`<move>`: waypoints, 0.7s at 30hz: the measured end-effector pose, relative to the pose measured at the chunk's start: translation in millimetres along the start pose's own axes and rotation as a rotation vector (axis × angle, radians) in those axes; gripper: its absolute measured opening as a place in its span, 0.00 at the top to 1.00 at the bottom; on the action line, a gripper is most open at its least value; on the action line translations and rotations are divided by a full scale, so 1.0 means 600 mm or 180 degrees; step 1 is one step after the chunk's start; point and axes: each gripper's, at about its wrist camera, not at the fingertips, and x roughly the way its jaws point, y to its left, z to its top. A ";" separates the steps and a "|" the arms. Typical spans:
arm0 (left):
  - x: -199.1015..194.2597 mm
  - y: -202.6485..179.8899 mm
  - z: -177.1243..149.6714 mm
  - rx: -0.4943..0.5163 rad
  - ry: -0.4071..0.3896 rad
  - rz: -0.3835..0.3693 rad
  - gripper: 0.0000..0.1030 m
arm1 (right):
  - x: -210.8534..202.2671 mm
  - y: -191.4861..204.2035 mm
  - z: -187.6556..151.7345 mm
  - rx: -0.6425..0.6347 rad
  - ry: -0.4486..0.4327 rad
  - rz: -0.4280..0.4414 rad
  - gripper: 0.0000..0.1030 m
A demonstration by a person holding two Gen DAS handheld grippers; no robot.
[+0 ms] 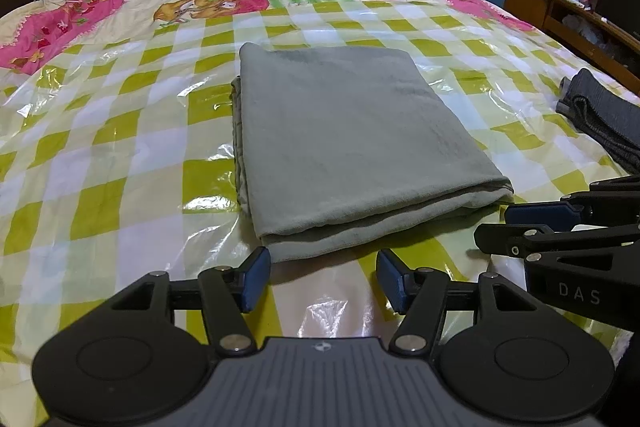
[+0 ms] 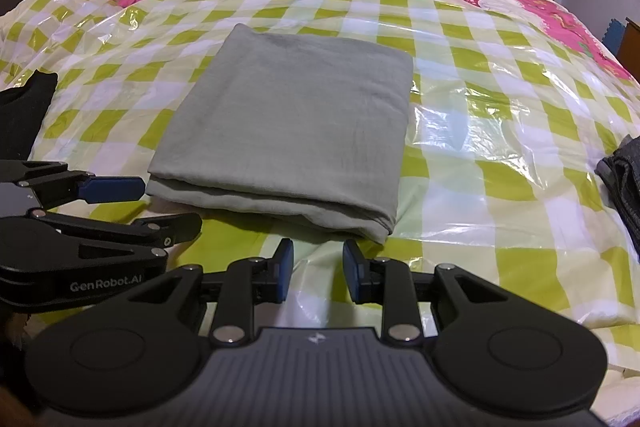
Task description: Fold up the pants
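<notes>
The grey-green pants [image 1: 340, 147] lie folded into a thick rectangle in the middle of the bed, also visible in the right wrist view [image 2: 288, 123]. My left gripper [image 1: 324, 277] hovers just short of the near folded edge, jaws open and empty. In the right wrist view my right gripper [image 2: 319, 267] sits just before the same near edge, toward its right corner, jaws narrowly open with nothing between the blue pads [image 2: 285, 267]. The two grippers are side by side: the left gripper [image 2: 146, 205] shows at the left of the right view.
The bed carries a green-and-white checked plastic sheet [image 1: 120, 131] over a pink cartoon quilt. A dark grey garment [image 1: 596, 115] lies at the right edge, a black one [image 2: 28, 103] at the left. A wooden shelf [image 1: 560, 15] stands right of the bed.
</notes>
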 end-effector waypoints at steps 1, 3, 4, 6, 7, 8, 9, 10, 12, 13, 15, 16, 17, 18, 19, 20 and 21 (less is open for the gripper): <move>0.000 0.000 0.000 -0.0001 0.0003 0.0008 0.31 | 0.000 0.000 0.000 0.0004 -0.0001 0.0001 0.73; -0.001 0.000 0.000 -0.0012 0.0011 0.0029 0.30 | 0.001 -0.001 0.000 0.0000 0.0001 0.0004 0.73; 0.000 0.000 0.001 -0.0013 0.0016 0.0040 0.30 | 0.000 -0.001 0.000 0.0002 0.0002 0.0003 0.73; 0.000 -0.001 0.002 -0.0021 0.0028 0.0090 0.27 | 0.000 0.000 0.000 0.0008 0.0004 0.0009 0.73; 0.000 -0.002 0.003 -0.0024 0.0036 0.0120 0.25 | -0.001 0.002 -0.001 0.0008 0.0004 0.0005 0.73; 0.000 -0.003 0.003 -0.0027 0.0046 0.0154 0.22 | -0.002 0.004 -0.002 0.0012 0.0002 0.0000 0.73; 0.000 -0.004 0.003 -0.0028 0.0058 0.0183 0.21 | -0.001 0.004 -0.001 0.0016 0.0004 0.0005 0.73; 0.000 -0.004 0.003 -0.0033 0.0065 0.0208 0.19 | -0.002 0.004 -0.002 0.0021 0.0008 0.0010 0.73; 0.000 -0.004 0.005 -0.0057 0.0071 0.0256 0.16 | -0.001 0.004 -0.001 0.0024 0.0006 0.0012 0.73; 0.000 -0.004 0.005 -0.0073 0.0082 0.0285 0.13 | -0.001 0.004 -0.001 0.0026 0.0005 0.0011 0.73; 0.000 -0.004 0.006 -0.0103 0.0107 0.0332 0.10 | -0.001 0.003 -0.001 0.0027 0.0007 0.0016 0.73; 0.000 -0.004 0.006 -0.0112 0.0113 0.0346 0.08 | -0.001 0.004 -0.001 0.0029 0.0003 0.0014 0.73; 0.000 -0.004 0.006 -0.0120 0.0113 0.0357 0.06 | -0.001 0.003 -0.001 0.0030 0.0004 0.0016 0.73; 0.000 -0.004 0.006 -0.0129 0.0115 0.0363 0.05 | -0.001 0.003 -0.001 0.0035 0.0003 0.0016 0.73; 0.000 -0.003 0.006 -0.0140 0.0120 0.0362 0.03 | -0.002 0.005 -0.001 0.0046 0.0000 0.0014 0.73; 0.000 -0.003 0.006 -0.0157 0.0123 0.0359 0.02 | -0.003 0.005 -0.002 0.0057 -0.0004 0.0013 0.73; 0.000 -0.002 0.006 -0.0179 0.0125 0.0354 0.02 | -0.004 0.005 -0.001 0.0067 -0.0009 0.0012 0.73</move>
